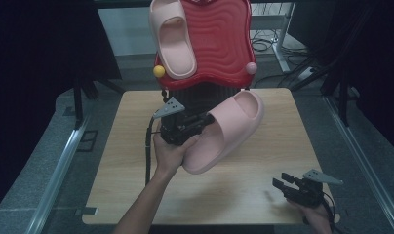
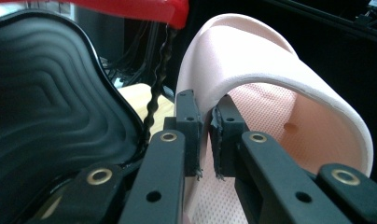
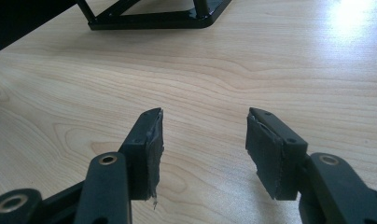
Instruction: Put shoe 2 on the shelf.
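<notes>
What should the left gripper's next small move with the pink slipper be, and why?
Probably carry it up and back to the red rack. The left gripper is clamped on the slipper wall, it hangs clear of the table, and its mate occupies the rack's left side, leaving the right side bare.

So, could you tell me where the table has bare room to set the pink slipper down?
Bare wood lies left of the left gripper and between held slipper and right gripper. The far edge by the red rack is crowded.
</notes>
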